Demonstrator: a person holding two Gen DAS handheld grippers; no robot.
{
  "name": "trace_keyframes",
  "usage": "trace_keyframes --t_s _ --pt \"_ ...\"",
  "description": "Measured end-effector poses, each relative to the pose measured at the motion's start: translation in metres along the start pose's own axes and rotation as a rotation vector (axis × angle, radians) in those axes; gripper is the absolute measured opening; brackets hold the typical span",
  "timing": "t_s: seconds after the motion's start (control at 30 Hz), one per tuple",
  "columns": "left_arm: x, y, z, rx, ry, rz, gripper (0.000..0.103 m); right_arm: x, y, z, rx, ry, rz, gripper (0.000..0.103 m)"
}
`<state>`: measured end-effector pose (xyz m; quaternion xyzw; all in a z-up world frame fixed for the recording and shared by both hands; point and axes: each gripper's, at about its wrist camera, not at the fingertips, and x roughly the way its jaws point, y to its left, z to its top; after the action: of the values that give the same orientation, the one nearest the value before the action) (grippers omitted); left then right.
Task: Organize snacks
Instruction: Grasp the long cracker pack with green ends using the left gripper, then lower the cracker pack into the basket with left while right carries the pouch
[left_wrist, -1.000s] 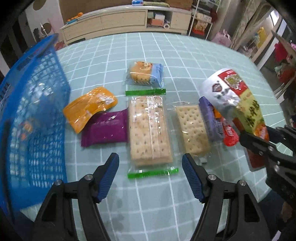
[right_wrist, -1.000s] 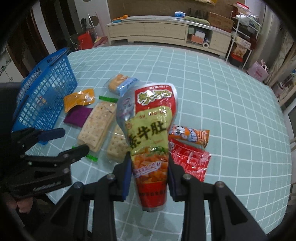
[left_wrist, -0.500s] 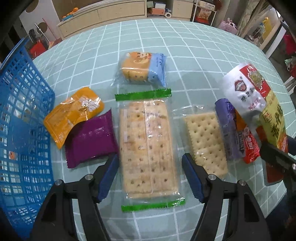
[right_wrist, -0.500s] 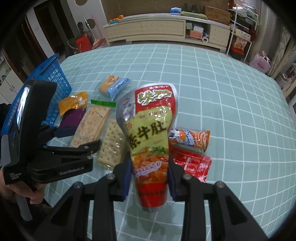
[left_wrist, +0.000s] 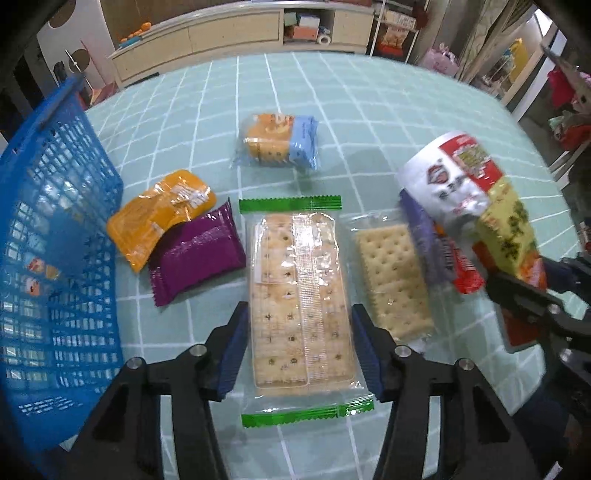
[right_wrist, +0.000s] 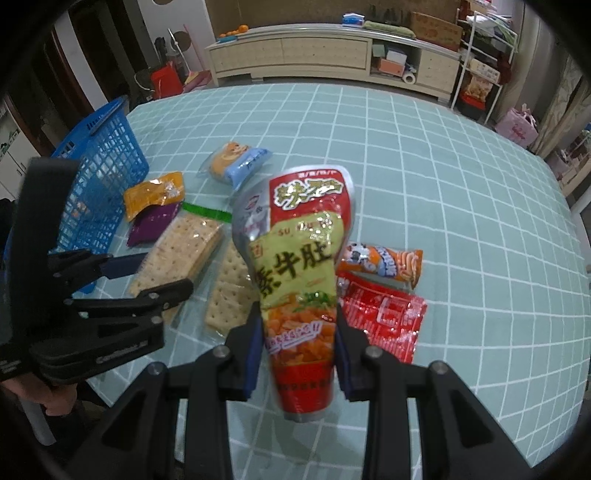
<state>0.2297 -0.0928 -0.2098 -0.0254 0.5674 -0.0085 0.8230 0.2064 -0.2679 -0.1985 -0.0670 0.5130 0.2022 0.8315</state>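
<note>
Right gripper (right_wrist: 298, 350) pinching glossy red-yellow pouch (right_wrist: 299, 266), crinkly foil, holding it up off table (right_wrist: 461, 206). Left gripper (left_wrist: 297, 350) sitting spread, blue ribbed pads either side of flat clear cracker pack (left_wrist: 299, 314), green serrated ends, lying on checked cloth. Blue mesh basket (left_wrist: 55, 258) standing at left, beside orange and purple packets.

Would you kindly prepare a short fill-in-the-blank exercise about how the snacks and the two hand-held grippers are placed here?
1. The right hand-held gripper is shut on the tall ____ and yellow pouch.
2. The open left hand-held gripper has its fingers either side of the large cracker pack with ____ sealed ends.
3. The purple packet partly overlaps the ____ packet.
4. The mesh basket at the table's left is ____.

Missing words: red; green; orange; blue
</note>
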Motion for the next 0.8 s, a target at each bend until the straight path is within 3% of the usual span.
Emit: trace_keyframes --t_s 0.37,0.8 --pt "-0.081 0.014 -0.015 -0.006 -0.139 -0.045 0.051 -0.045 0.030 0.009 -0.025 -0.065 -0.037 0.038" --pt "-0.167 0.082 -0.022 -0.026 -0.276 -0.023 0.052 -0.089 0.096 0.044 -0.088 -0.178 -0.012 0.038"
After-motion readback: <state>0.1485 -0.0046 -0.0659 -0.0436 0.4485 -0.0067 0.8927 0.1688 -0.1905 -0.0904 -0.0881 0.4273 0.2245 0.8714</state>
